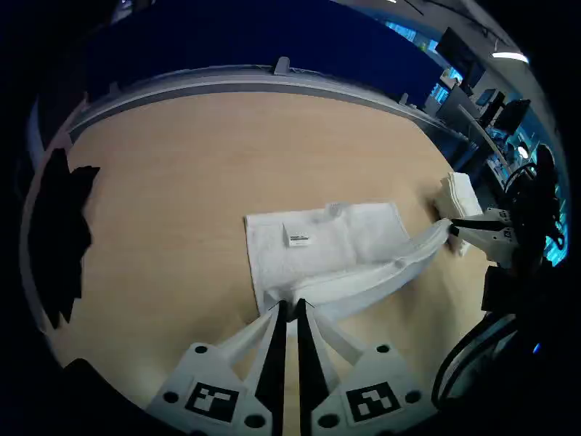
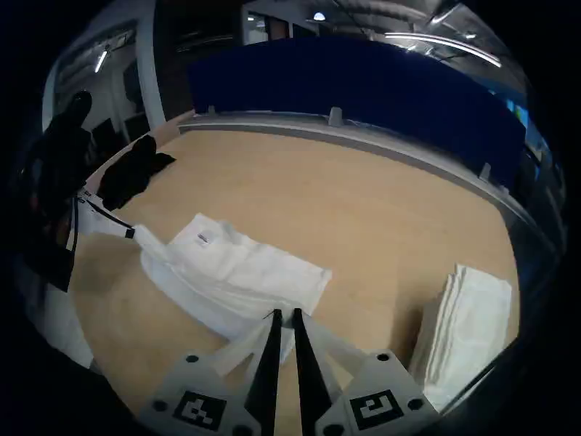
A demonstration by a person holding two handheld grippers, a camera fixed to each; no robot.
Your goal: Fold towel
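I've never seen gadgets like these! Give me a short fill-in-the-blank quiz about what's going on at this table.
1. The towel being folded is ____ in colour.
2. ____ grippers pinch its lifted edge: the left gripper and the right gripper.
3. A stack of folded ____ lies farther along the table.
4. The partition behind the table is coloured ____.

Missing words: white; Two; towels; blue.
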